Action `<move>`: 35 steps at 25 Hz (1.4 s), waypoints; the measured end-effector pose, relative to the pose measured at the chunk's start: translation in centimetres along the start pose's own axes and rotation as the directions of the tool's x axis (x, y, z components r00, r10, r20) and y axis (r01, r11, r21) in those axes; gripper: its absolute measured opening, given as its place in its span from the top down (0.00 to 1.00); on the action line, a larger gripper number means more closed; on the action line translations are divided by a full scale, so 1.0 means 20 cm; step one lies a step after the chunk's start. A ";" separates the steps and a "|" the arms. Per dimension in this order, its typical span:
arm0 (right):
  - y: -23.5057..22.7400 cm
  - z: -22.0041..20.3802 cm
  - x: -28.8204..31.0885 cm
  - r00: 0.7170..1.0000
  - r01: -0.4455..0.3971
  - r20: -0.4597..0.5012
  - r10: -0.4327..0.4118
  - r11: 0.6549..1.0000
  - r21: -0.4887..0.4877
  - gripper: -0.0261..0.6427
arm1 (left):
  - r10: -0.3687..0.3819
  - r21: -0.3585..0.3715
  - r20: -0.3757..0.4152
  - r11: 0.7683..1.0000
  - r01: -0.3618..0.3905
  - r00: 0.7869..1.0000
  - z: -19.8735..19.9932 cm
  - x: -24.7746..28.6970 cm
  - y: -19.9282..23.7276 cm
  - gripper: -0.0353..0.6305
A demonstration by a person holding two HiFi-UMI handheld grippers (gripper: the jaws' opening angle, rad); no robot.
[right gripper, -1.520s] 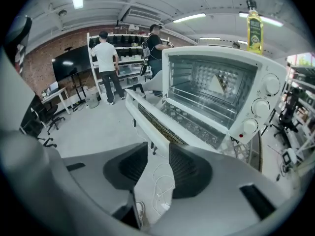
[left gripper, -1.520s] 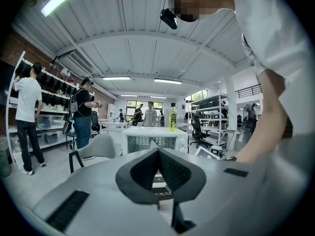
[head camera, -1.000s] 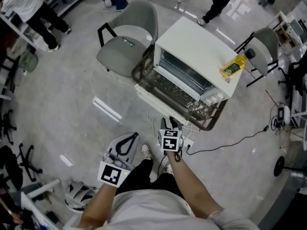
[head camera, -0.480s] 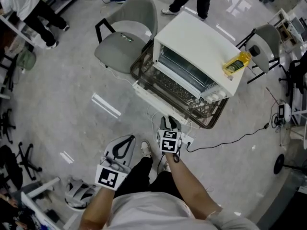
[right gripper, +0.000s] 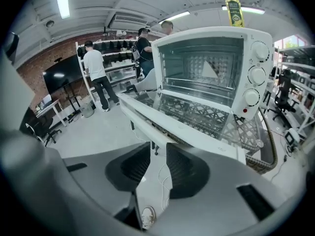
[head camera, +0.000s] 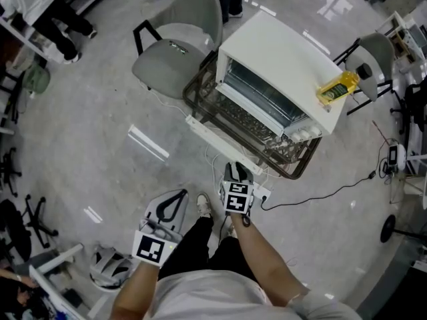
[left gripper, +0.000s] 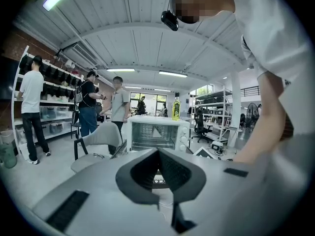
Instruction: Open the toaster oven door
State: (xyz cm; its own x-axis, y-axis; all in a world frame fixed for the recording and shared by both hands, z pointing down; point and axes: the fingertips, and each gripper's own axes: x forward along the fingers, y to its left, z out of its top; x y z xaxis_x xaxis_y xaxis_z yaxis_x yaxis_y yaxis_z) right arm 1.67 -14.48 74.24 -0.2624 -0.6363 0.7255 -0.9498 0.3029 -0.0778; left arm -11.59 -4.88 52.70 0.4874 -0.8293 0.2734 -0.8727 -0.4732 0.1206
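The white box-shaped toaster oven (head camera: pixel 280 52) is standing on a low, dark brown woven-rimmed worktop (head camera: pixel 297 175). Its glass door (head camera: pixel 230 119) is lying fully down and level, so the wire rack inside is being exposed. The opening is therefore being judged as good as done.

The right gripper (head camera: pixel 237 173) is being held just below the door's long white handle bar (right gripper: pixel 147 124) without touching it. Its jaws have just been closing and are standing partly apart, with only floor being seen between them. The left gripper (head camera: pixel 170 205) is being kept back beside the person's leg, its jaws brought together on nothing.

Any withdrawal is best being made low and straight back, so that the handle is not being nudged upward.

A yellow oil bottle (head camera: pixel 337 89) is standing on the oven's top. A grey shell chair (head camera: pixel 177 45) is standing close beside the open door. A white power strip (head camera: pixel 262 195) with a black cable (head camera: pixel 320 195) is lying on the floor below the handle, where feet could be caught.
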 end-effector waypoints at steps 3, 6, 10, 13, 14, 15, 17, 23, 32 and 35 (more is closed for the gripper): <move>0.00 -0.01 0.01 1.000 0.006 0.003 -0.006 1.000 0.015 0.79 | -0.003 -0.005 -0.005 1.000 0.003 1.000 -0.01 0.01 0.01 0.92; 0.00 -0.04 0.04 1.000 0.010 0.006 -0.010 1.000 0.020 0.79 | -0.004 -0.018 -0.006 1.000 0.004 1.000 -0.04 0.01 0.02 0.92; 0.00 -0.07 0.07 1.000 0.017 0.003 -0.017 1.000 0.026 0.79 | -0.004 -0.030 -0.028 1.000 0.003 1.000 -0.10 0.01 0.02 0.92; -0.01 -0.11 0.11 1.000 0.016 -0.008 -0.016 0.999 0.028 0.79 | 0.005 -0.039 -0.035 0.999 -0.006 0.999 -0.13 0.02 0.04 0.92; -0.01 -0.12 0.12 1.000 0.016 -0.011 -0.016 1.000 0.027 0.79 | 0.009 -0.043 -0.035 0.999 -0.010 0.999 -0.14 0.02 0.04 0.92; -0.01 -0.12 0.13 1.000 0.015 -0.016 -0.015 1.000 0.027 0.79 | 0.012 -0.048 -0.036 0.999 -0.014 0.999 -0.15 0.02 0.05 0.92; 0.00 -0.14 0.15 1.000 0.013 -0.025 -0.012 1.000 0.024 0.79 | 0.016 -0.057 -0.039 0.998 -0.019 0.999 -0.17 0.02 0.06 0.92; 0.00 -0.20 0.21 0.999 0.000 -0.050 0.001 1.000 0.017 0.80 | 0.013 -0.072 -0.063 0.997 -0.017 0.998 -0.23 0.04 0.04 0.92; -0.02 -0.28 0.31 0.997 0.001 -0.074 0.000 1.000 0.016 0.81 | 0.044 -0.087 -0.074 0.995 -0.050 0.996 -0.30 0.04 0.08 0.92; -0.03 -0.32 0.34 0.995 0.005 -0.096 -0.003 1.000 0.021 0.81 | 0.047 -0.090 -0.085 0.994 -0.055 0.995 -0.33 0.03 0.08 0.92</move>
State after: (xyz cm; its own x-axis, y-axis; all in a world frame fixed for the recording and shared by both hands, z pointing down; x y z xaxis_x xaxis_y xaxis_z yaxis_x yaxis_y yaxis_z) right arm 1.50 -14.39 83.56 -0.2416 -0.5661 0.7882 -0.9546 0.2846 -0.0882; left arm -12.95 -4.24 59.34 0.4416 -0.8222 0.3591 -0.8971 -0.3983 0.1911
